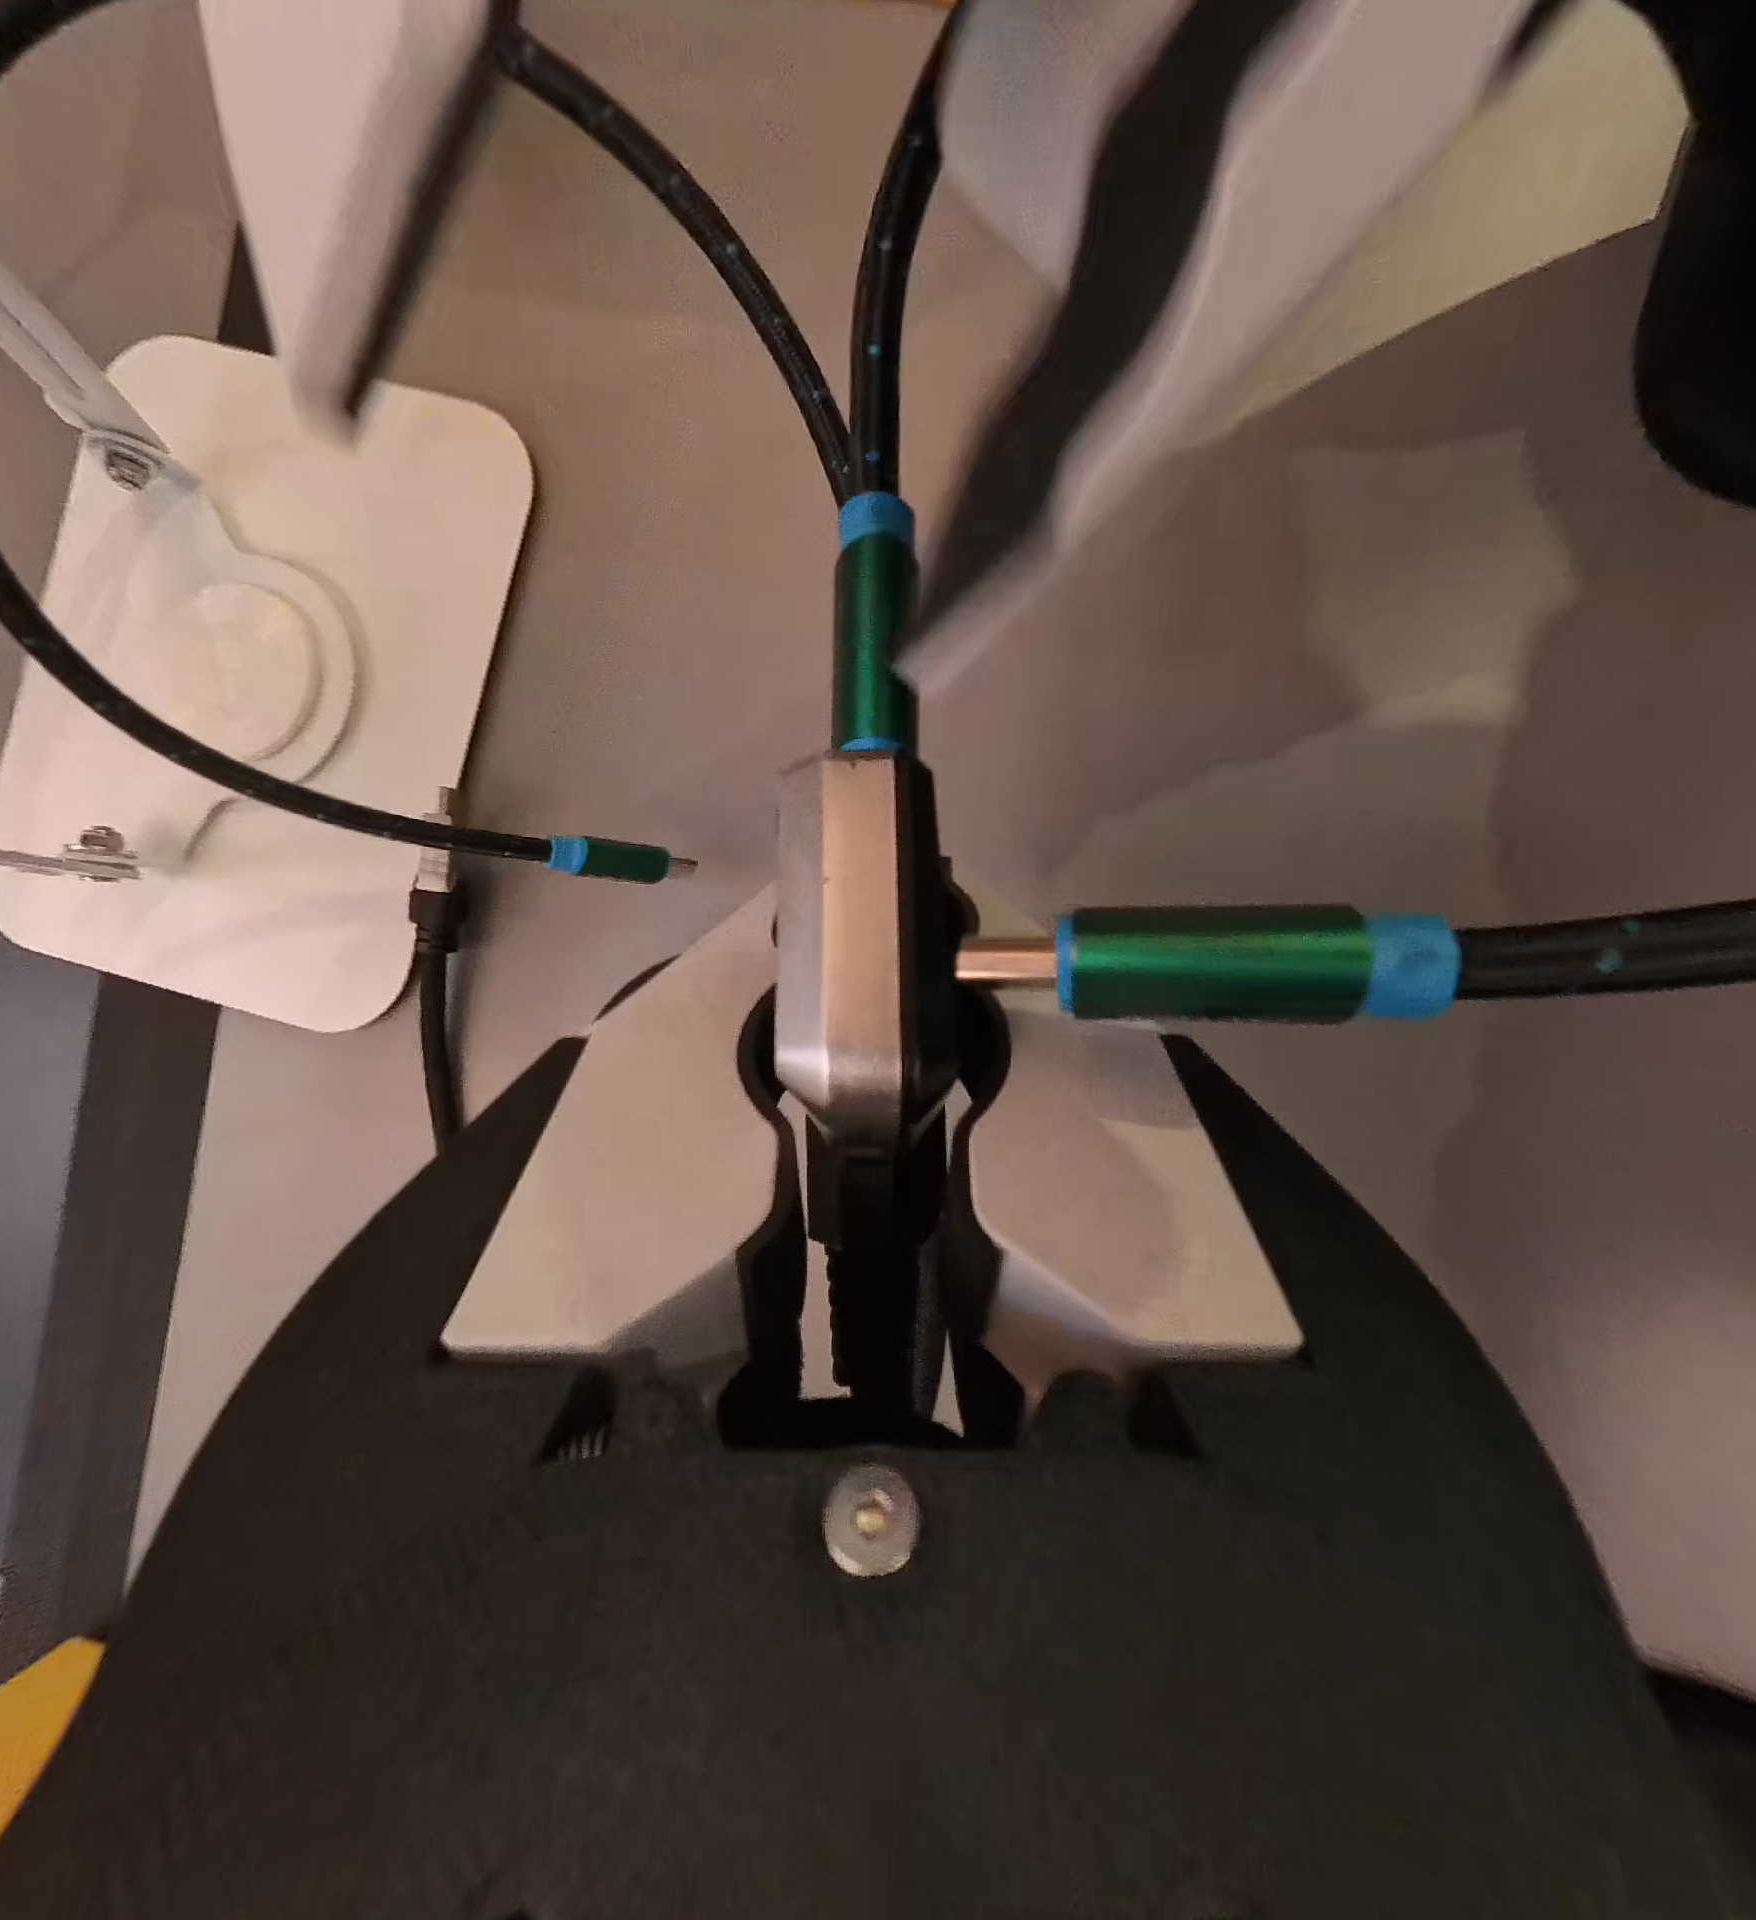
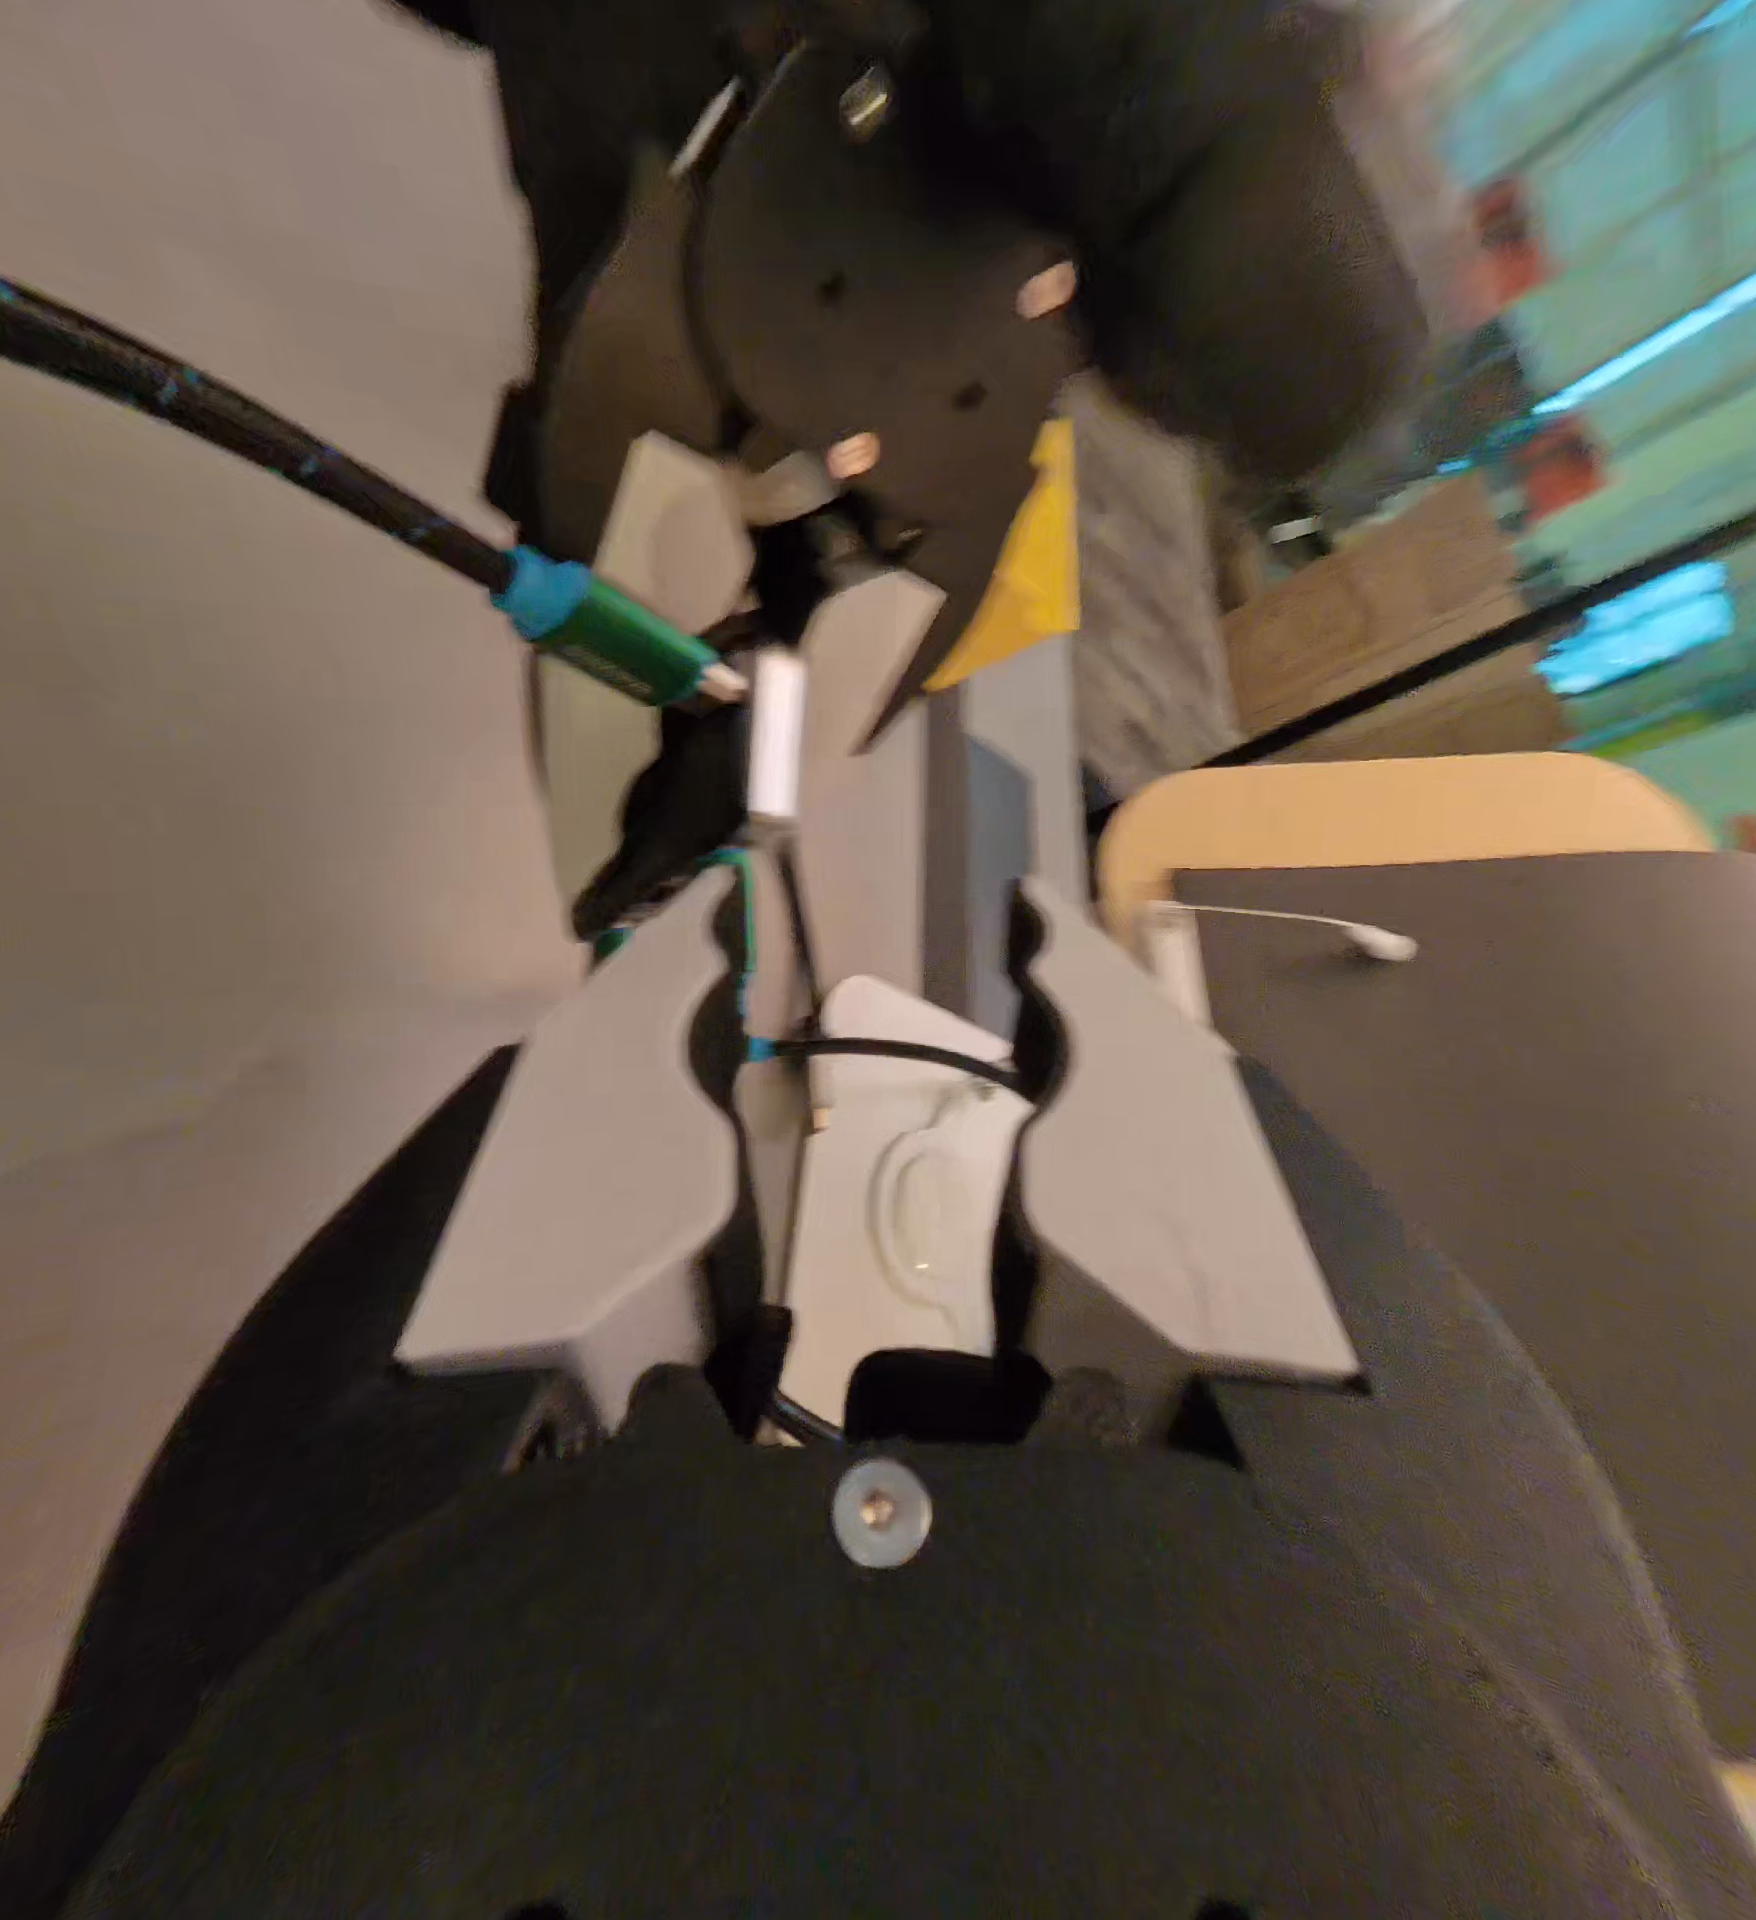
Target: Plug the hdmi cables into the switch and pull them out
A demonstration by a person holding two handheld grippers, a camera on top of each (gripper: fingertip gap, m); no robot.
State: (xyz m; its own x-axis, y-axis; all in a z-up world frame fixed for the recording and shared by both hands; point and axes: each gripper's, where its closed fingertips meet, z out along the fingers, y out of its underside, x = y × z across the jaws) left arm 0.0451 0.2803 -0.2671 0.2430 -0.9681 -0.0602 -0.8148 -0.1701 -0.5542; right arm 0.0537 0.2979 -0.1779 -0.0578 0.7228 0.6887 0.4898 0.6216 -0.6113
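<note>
No legible text, label, brand, number or sign appears on any surface in either wrist view.

Warm, dimmish indoor light in both my wrist views, soft shadows on the counter point(image 1: 645, 260) and a mild sheen on the switch point(image 1: 843, 935) held in my left tool point(image 1: 858, 1101). Left view is sharp at centre, but my right tool point(image 1: 1113, 416) is smeared by motion blur across its top. Right view is soft all over, the background at right streaked, with heavy fisheye bending at the edges of both.
</note>
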